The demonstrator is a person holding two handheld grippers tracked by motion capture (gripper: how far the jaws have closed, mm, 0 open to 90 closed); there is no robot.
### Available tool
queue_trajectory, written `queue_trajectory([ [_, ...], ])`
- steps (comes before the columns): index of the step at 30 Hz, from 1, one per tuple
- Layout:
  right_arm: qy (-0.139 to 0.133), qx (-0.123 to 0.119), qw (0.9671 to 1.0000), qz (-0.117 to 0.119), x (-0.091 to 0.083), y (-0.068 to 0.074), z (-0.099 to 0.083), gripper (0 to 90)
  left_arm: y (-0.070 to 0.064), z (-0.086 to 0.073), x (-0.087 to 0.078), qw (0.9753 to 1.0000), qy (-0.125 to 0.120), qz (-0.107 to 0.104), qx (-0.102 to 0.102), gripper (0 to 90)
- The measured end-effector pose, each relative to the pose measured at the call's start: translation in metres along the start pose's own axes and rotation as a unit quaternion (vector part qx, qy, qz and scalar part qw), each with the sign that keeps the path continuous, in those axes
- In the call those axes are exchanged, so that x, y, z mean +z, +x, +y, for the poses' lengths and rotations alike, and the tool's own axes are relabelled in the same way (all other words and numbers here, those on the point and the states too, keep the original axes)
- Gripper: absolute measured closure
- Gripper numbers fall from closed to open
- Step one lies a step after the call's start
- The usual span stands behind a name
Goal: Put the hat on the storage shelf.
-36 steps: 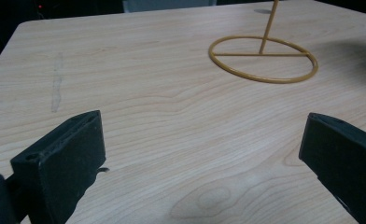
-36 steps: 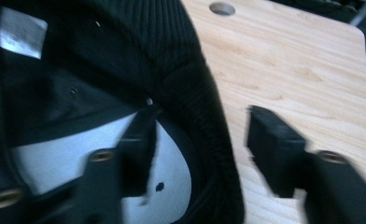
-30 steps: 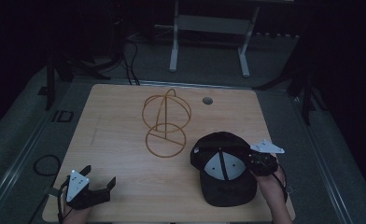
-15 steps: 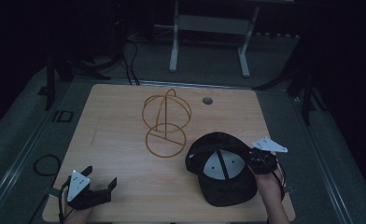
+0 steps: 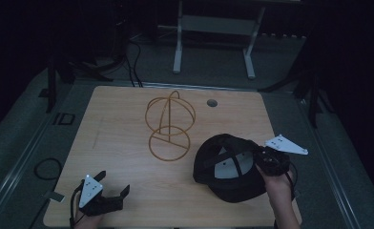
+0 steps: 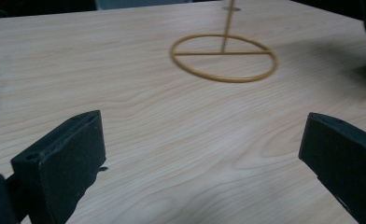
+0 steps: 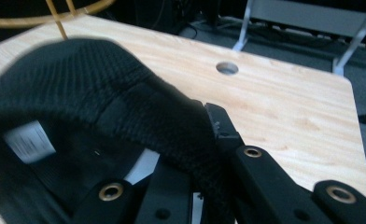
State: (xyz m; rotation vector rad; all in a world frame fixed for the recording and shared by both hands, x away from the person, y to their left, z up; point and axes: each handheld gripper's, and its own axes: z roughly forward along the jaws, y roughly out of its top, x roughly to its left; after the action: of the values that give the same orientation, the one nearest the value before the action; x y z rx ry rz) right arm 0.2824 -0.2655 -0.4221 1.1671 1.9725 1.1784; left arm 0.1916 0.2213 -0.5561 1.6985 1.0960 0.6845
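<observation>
Table [image 5: 128, 143]: light wood top, a round cable hole [image 5: 212, 102] near its far edge; it carried the stand, the cap and both grippers.
Wire hat stand [image 5: 168, 125]: gold wire, upright near the table's middle, its ring base flat on the wood and its dome bare; nothing hung on it.
Black cap [image 5: 228, 167]: at the right near part of the table, just beside the stand's base and apart from it, turned inside up, with the pale lining and a white label [image 7: 29, 140] on show.
Right gripper [image 5: 264, 160]: clenched on the cap's rim, fabric pinched between the jaws as the right gripper view showed.
Left gripper [image 5: 111, 193]: released, jaws wide apart over bare wood at the near left corner, well apart from cap and stand.
Progress: judged early; the cap was gripped but not yet on the stand.
Remaining: carrying, turning over and seating the cap on the dome, then release.
</observation>
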Motion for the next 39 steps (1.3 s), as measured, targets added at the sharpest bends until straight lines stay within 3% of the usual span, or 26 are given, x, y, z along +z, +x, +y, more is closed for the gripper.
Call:
queue_trajectory([
  [5,-0.016,-0.018,0.9997,-0.008,-0.009,0.005,0.013,88.4,-0.019,0.002,0.012,0.9993,0.017,-0.029,0.015,0.9],
  [10,-0.031,-0.017,0.9993,-0.007,-0.015,0.006,0.023,88.4,-0.034,0.006,0.021,0.9981,0.018,-0.05,0.03,3.8],
  [18,-0.056,-0.029,0.998,0.005,-0.025,0.016,0.041,88.3,-0.063,0.031,0.041,0.9942,0.02,-0.095,0.045,3.9],
  [22,-0.061,-0.034,0.9975,0.011,-0.027,0.02,0.045,88.3,-0.079,0.042,0.052,0.9928,0.012,-0.107,0.051,4.0],
  [24,-0.063,-0.034,0.9973,0.012,-0.028,0.022,0.046,88.3,-0.087,0.049,0.057,0.9907,0.013,-0.119,0.065,4.2],
  [29,-0.067,-0.035,0.997,0.014,-0.03,0.023,0.047,88.3,-0.106,0.071,0.067,0.9861,0.001,-0.149,0.074,4.4],
  [31,-0.067,-0.035,0.997,0.016,-0.031,0.023,0.047,88.3,-0.114,0.08,0.071,0.983,-0.004,-0.164,0.082,4.4],
  [34,-0.068,-0.033,0.997,0.018,-0.032,0.023,0.047,88.3,-0.123,0.092,0.077,0.9815,-0.008,-0.17,0.088,5.6],
  [36,-0.07,-0.035,0.9967,0.02,-0.033,0.023,0.048,88.3,-0.13,0.099,0.081,0.9825,-0.009,-0.16,0.095,5.6],
  [39,-0.075,-0.034,0.9964,0.024,-0.036,0.023,0.049,88.3,-0.137,0.108,0.085,0.9822,-0.017,-0.163,0.092,5.7],
])
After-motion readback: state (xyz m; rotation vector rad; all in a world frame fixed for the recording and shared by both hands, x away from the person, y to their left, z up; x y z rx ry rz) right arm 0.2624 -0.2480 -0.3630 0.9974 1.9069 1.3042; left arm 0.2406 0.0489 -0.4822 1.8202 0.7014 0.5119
